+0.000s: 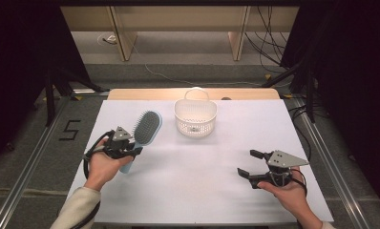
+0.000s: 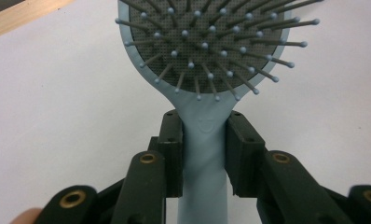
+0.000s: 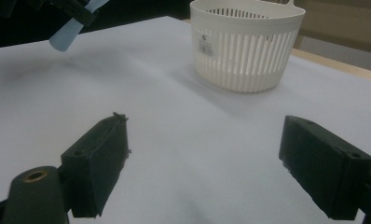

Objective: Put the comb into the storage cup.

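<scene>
A light blue hairbrush (image 1: 145,130) with a dark bristle pad sits at the left of the white table, its head pointing away from me. My left gripper (image 1: 131,149) is shut on the brush's handle (image 2: 204,154), with both black pads pressed against its sides just below the head. The handle's end (image 3: 65,37) shows held above the table in the right gripper view. My right gripper (image 1: 249,163) stands open near the front right, its jaws wide apart with nothing between them (image 3: 204,163). A white slotted basket (image 1: 195,118) with a handle stands at the back middle.
The white sheet (image 1: 197,186) covers the table, and a wooden edge (image 1: 145,94) shows at the back. Metal rails run along both sides. Cables lie on the floor behind the table.
</scene>
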A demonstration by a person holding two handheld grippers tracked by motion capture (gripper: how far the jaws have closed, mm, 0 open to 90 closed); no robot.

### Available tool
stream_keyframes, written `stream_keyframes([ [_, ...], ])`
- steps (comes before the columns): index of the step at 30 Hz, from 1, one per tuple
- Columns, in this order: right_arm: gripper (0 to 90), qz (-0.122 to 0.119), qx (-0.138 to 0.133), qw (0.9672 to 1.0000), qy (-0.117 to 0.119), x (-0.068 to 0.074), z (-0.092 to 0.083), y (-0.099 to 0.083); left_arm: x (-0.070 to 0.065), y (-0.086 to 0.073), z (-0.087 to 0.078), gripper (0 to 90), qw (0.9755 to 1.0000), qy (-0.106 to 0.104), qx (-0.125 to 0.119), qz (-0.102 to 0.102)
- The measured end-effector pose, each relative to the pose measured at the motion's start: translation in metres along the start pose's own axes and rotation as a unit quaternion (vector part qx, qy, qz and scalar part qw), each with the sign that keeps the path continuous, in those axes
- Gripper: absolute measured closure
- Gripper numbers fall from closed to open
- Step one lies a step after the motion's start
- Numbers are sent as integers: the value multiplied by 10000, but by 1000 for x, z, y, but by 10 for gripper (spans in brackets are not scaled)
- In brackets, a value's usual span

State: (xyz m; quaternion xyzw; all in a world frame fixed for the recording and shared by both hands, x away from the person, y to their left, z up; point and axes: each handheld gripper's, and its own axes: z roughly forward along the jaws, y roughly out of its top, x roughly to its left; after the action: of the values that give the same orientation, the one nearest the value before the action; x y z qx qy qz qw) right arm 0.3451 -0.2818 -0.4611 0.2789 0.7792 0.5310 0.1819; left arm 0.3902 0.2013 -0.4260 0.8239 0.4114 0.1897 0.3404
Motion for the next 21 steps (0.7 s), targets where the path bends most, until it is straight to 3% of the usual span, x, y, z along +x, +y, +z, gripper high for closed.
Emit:
stream_keyframes([
  [21, 166, 17, -19, 10000, -16, 0, 0, 0, 1, 2, -3, 700, 9995, 44, -295, -124],
])
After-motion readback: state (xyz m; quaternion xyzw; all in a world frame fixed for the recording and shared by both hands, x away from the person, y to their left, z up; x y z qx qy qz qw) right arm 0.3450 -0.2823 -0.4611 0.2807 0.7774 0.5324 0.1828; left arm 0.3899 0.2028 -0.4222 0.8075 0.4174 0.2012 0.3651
